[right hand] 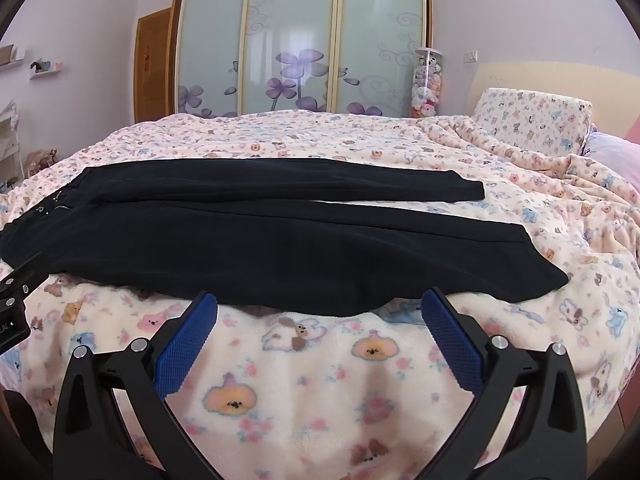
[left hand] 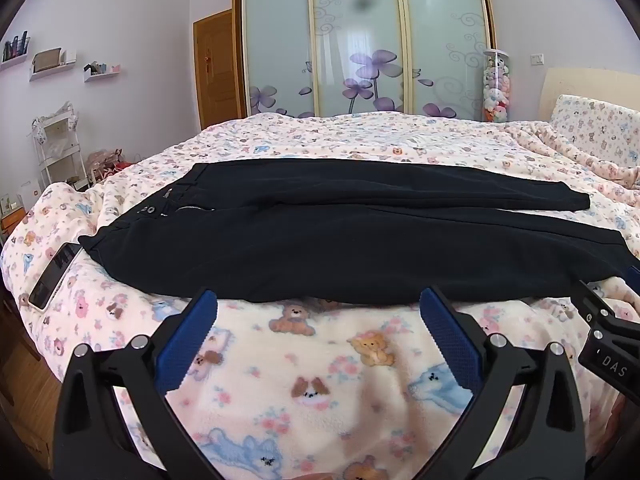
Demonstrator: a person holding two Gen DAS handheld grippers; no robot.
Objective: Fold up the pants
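Black pants (left hand: 340, 236) lie flat across the bed, waistband to the left, both legs running to the right side by side. They also show in the right wrist view (right hand: 280, 240). My left gripper (left hand: 318, 300) is open and empty, its blue pads just short of the near edge of the pants at the hip part. My right gripper (right hand: 319, 300) is open and empty, just short of the near leg's edge. The right gripper's body shows at the right edge of the left wrist view (left hand: 612, 344).
The bed is covered by a pink blanket with bear prints (left hand: 320, 380). A phone (left hand: 50, 276) lies on the blanket left of the waistband. A pillow (right hand: 532, 120) stands at the far right. Sliding wardrobe doors (left hand: 360, 40) stand behind the bed.
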